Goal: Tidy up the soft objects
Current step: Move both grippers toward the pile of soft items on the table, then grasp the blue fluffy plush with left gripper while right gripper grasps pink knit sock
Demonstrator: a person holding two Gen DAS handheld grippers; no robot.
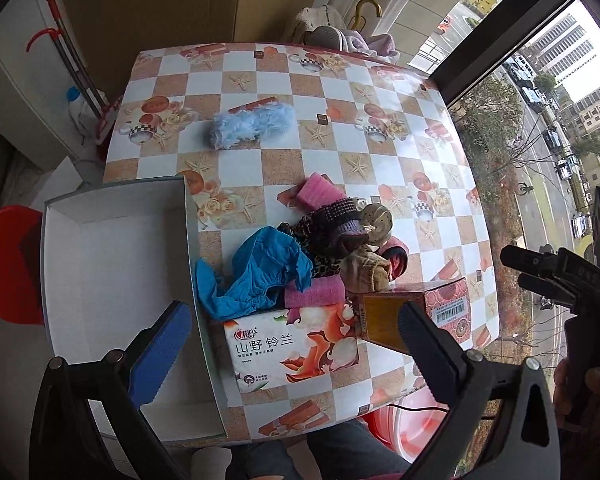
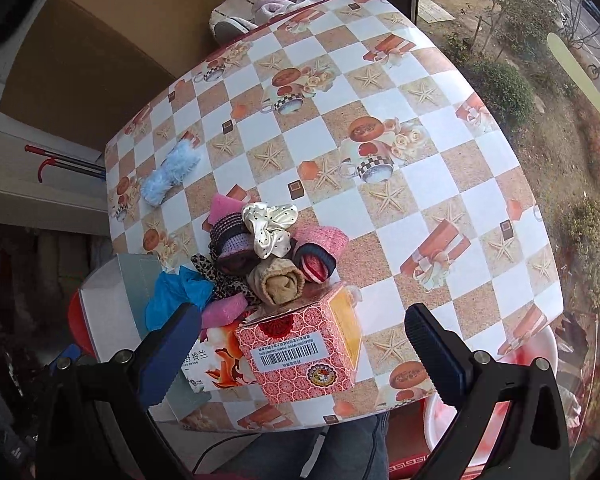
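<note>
A pile of soft things lies near the table's front: a blue cloth [image 1: 260, 272] [image 2: 176, 292], pink sponges [image 1: 316, 190] [image 2: 224, 308], a cream dotted scrunchie [image 2: 270, 226], a tan rolled sock [image 2: 278, 284] and dark knit pieces [image 1: 336, 220]. A fluffy light-blue roll [image 1: 252, 124] [image 2: 170, 174] lies apart at the far left. An empty white box [image 1: 116, 280] stands at the left edge. My left gripper [image 1: 296, 328] is open above the front edge. My right gripper [image 2: 304, 348] is open above the red carton.
A flowered tissue box [image 1: 292, 344] [image 2: 216, 364] and a red patterned carton [image 2: 300, 356] [image 1: 416, 312] stand in front of the pile. The table [image 2: 420, 200] has a checked cloth. A red stool [image 1: 8, 264] is at left, a pink basin [image 2: 532, 360] at right.
</note>
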